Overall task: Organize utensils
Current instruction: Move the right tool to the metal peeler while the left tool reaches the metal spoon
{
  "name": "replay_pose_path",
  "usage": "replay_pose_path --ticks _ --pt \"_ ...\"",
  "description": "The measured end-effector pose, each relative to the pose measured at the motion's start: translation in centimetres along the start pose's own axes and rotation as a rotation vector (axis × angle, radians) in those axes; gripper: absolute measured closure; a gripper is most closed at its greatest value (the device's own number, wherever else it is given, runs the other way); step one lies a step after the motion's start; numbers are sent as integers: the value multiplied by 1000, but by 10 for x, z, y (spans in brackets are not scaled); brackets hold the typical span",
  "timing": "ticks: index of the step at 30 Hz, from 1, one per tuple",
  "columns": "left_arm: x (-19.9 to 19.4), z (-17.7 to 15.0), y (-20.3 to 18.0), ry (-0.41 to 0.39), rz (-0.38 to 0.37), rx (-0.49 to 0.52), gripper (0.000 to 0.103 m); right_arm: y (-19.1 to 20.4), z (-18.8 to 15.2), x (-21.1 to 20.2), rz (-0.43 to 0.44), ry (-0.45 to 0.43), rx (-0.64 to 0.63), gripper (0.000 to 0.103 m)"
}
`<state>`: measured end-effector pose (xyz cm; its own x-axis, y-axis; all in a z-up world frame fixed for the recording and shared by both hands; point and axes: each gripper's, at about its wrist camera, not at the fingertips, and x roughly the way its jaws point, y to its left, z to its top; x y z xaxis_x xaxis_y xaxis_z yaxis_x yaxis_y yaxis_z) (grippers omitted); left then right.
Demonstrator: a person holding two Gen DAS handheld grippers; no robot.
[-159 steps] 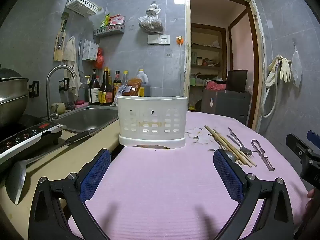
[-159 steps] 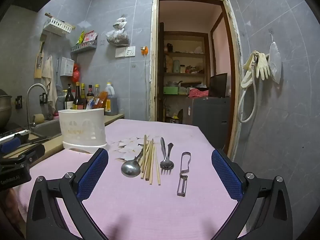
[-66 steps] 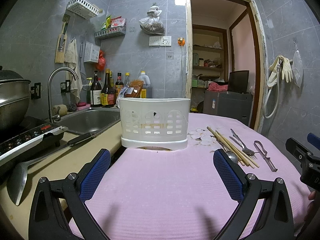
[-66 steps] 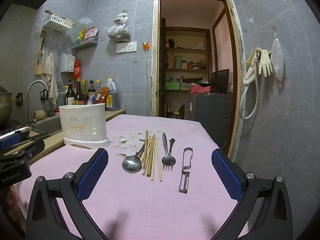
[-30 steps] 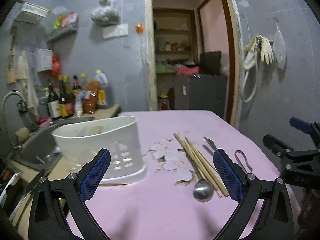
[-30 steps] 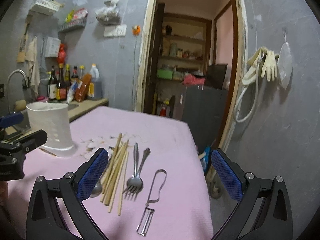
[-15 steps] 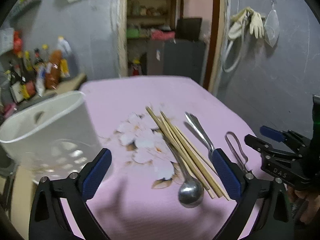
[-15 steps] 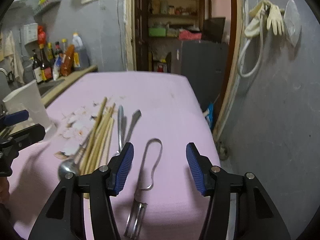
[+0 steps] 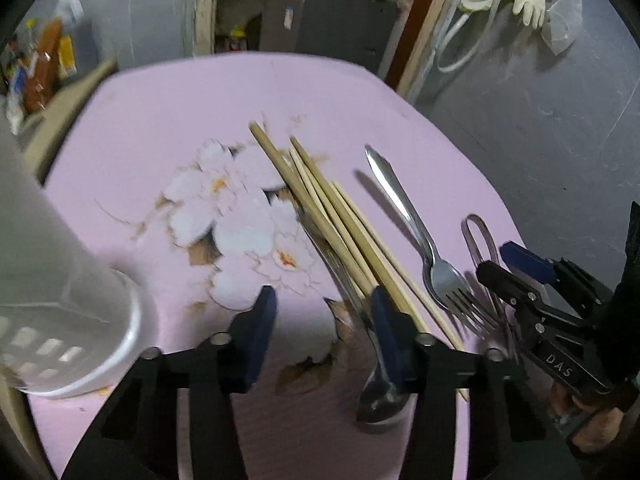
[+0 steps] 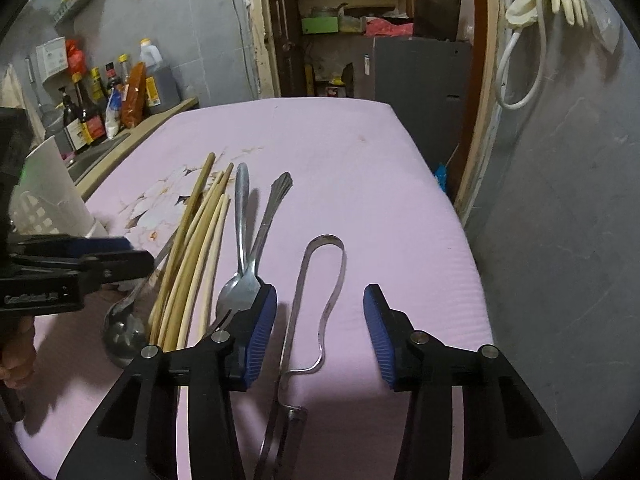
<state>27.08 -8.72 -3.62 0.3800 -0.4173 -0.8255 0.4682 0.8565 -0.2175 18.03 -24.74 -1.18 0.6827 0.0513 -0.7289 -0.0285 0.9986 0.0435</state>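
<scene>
Your left gripper [image 9: 322,334] hangs low over the worktop [image 9: 160,120], which is covered by a pink cloth with a white flower print [image 9: 236,216]. Its jaws stand apart with nothing between them. The right-hand blue pad sits just beside the long spoon [image 9: 380,400], whose bowl lies next to that pad and whose handle runs up under the chopsticks [image 9: 332,216].

Your right gripper [image 10: 320,332] is also low over the worktop, jaws apart. The metal peeler [image 10: 320,308] lies between the two pads (no pad touches it): its looped handle points away from you and its blade end [image 10: 286,432] lies near the gripper body.

Layout of the utensils, from the right wrist view, left to right:
- long spoon [image 10: 124,332], bowl toward you, partly under the chopsticks;
- chopsticks [image 10: 192,248], a loose bundle fanning out toward you;
- fork and short spoon [image 10: 244,264], side by side and touching, heads toward you, the tines partly hidden behind the left pad;
- peeler, slightly apart from the rest.

The white slotted utensil holder [image 9: 48,280] stands upright at the left edge of the cloth, well apart from the utensils. In the left wrist view it is blurred, so its contents cannot be read.

Sauce bottles [image 10: 104,100] stand behind the worktop on the left.
</scene>
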Motion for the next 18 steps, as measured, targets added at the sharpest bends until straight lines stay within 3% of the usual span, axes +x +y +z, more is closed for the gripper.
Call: replay_pose_path --ticks 2,6,10,18 --pt "-1 -1 2 12 -5 -1 68 1 0 0 9 0 1 68" --pt "1 1 6 52 -32 -17 74 1 0 2 6 6 0 70" --pt "7 14 9 123 -105 -45 92 5 1 4 15 12 -12 73" --pt "8 19 27 176 -179 -107 94 5 4 10 22 21 -10 79"
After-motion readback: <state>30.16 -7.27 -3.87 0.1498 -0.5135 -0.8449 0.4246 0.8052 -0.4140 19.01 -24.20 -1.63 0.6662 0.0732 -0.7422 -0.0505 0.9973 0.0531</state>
